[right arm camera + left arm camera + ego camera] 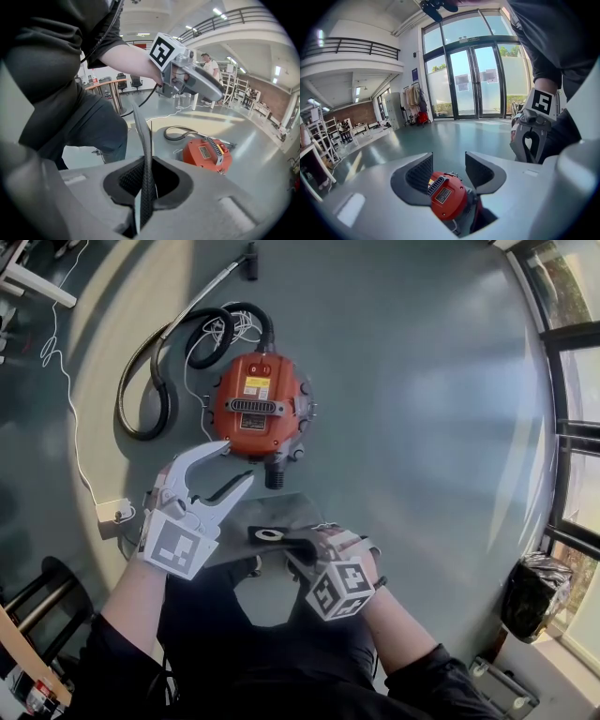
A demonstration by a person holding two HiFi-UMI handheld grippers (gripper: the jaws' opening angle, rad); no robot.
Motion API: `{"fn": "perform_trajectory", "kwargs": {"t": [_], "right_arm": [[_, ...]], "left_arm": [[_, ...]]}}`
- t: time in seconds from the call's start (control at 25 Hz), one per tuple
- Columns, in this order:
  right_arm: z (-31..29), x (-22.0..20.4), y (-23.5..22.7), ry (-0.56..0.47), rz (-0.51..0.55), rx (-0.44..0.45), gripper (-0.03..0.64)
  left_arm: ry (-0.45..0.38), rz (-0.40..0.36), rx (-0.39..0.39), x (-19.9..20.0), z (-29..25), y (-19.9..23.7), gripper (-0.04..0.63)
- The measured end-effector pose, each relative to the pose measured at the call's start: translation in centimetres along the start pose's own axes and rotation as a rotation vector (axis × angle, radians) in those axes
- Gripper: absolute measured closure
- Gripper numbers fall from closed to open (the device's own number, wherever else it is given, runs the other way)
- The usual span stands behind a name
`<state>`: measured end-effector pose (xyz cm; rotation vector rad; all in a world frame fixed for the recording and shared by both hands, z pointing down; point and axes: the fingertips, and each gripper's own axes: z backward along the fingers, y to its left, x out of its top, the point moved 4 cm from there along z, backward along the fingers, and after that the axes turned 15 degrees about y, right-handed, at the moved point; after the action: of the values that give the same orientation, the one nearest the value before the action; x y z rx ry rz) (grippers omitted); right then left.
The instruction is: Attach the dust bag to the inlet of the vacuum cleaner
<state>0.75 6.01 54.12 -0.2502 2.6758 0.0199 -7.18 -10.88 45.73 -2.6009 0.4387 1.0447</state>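
The jaws of our right gripper (145, 180) pinch the dust bag (281, 512) edge-on, just short of the vacuum cleaner (258, 409) on the floor (422, 381), while those of our left gripper (237, 463) gape empty; the bag looks light and floppy, so we judge its stiffer collar (269, 534) the place to hold.

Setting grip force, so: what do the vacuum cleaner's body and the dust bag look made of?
Vacuum cleaner body: orange, smooth, slightly glossy; painted metal or hard plastic, the sheen fits either. Dust bag: thin matte grey sheet, probably fabric or paper; edge-on it shows a woven-looking texture.
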Motion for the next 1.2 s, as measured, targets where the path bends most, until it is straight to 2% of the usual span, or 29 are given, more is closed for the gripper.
{"fn": "perform_trajectory", "kwargs": {"t": [0.64, 1.2], "right_arm": [[-6.2, -2.7, -0.9, 0.003, 0.007, -0.006, 0.600], [-12.1, -4.7, -1.9, 0.016, 0.036, -0.002, 0.600]], "left_arm": [[-0.037, -0.018, 0.038, -4.0, -5.0, 0.3, 0.364], [-0.125, -0.005, 0.111, -7.6, -8.2, 0.6, 0.362]]}}
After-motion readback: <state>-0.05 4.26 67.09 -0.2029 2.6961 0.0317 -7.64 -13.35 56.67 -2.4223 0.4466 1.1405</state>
